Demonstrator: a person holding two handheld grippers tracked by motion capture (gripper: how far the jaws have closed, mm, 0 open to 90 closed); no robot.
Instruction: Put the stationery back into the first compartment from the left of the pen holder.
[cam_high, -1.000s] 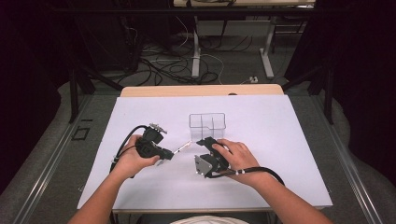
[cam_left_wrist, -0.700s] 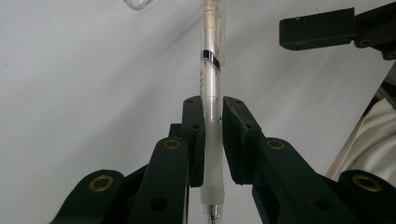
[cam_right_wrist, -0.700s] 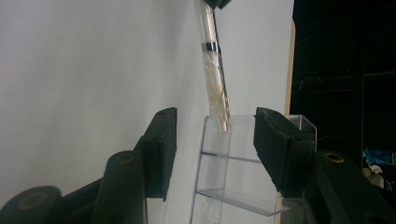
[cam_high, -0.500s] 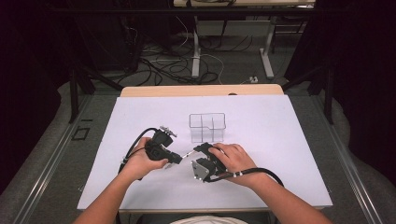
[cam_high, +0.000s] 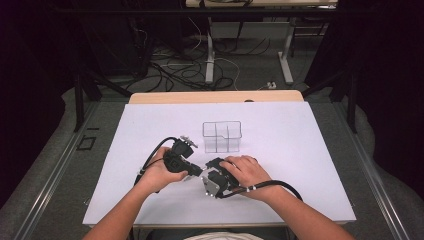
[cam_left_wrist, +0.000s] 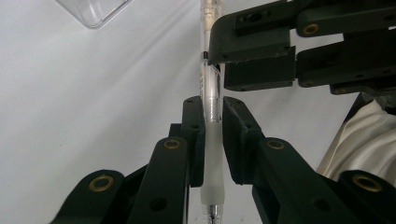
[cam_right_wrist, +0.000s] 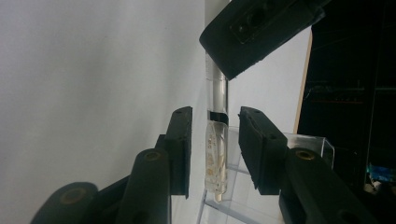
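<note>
Table (cam_high: 300, 150) with white top: you're working near its front edge, about mid-width. Clear divided box (cam_high: 222, 136) sits at the table's centre, just beyond both grippers. Your left gripper (cam_high: 199, 171) points right toward the other one; in the left gripper view (cam_left_wrist: 212, 135) its jaws are clamped on the frosted grip of a clear pen (cam_left_wrist: 211, 107). Your right gripper (cam_high: 210, 169) meets it tip to tip; in the right gripper view (cam_right_wrist: 215, 154) its jaws have just been closing and straddle the pen's (cam_right_wrist: 216, 158) cap end, with gaps on both sides, pads not yet touching. Pen is held off the table between the two grippers.
</note>
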